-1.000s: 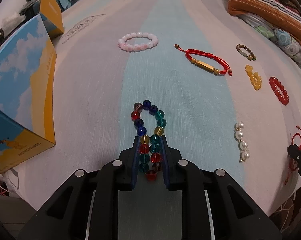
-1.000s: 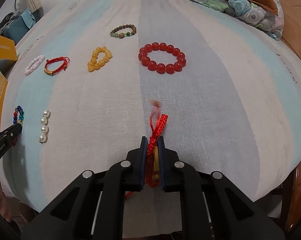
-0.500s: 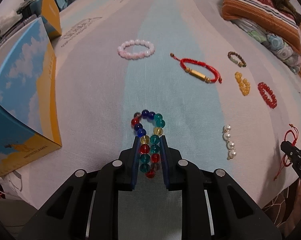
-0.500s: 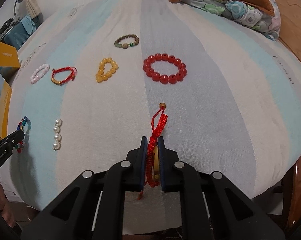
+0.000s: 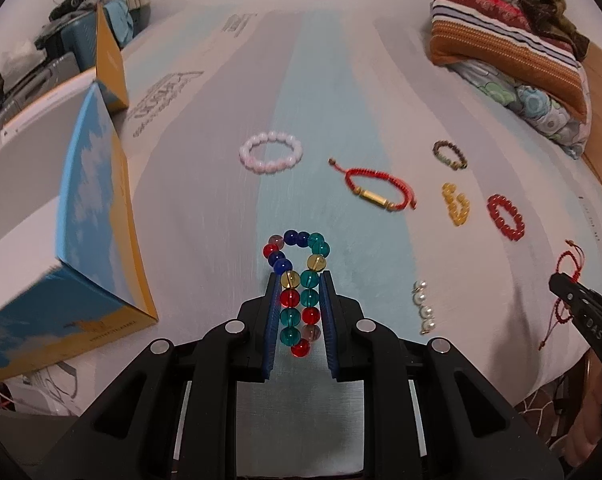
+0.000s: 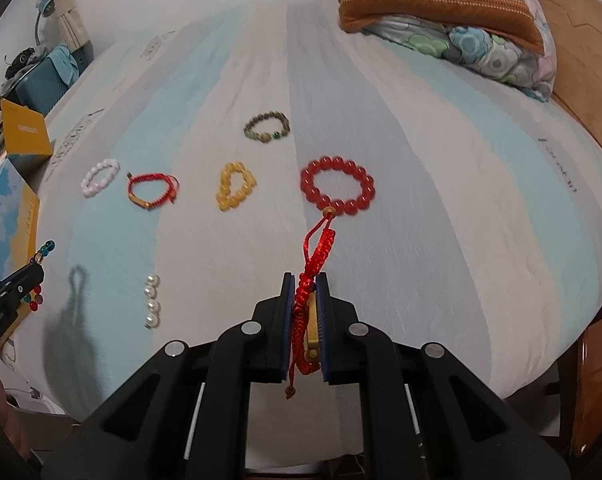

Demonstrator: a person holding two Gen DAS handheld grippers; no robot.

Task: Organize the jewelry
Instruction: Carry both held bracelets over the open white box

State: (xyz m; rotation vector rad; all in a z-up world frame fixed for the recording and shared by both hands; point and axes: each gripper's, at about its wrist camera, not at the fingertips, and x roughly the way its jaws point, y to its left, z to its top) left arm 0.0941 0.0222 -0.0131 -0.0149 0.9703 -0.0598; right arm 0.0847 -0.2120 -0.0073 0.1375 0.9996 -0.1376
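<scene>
Two grippers [image 5: 299, 292] [image 6: 305, 292]; eight bracelets [image 5: 271, 152]

Wrist views – down over one bed [image 5: 341, 80]

Each hand-held gripper is matte black plastic: the left hand-held gripper [image 5: 299, 280] and right hand-held gripper [image 6: 305, 280] carry ribbed blue pads [image 5: 271, 320], round silver screws [image 5: 233, 325] and white lettering along the side.
</scene>
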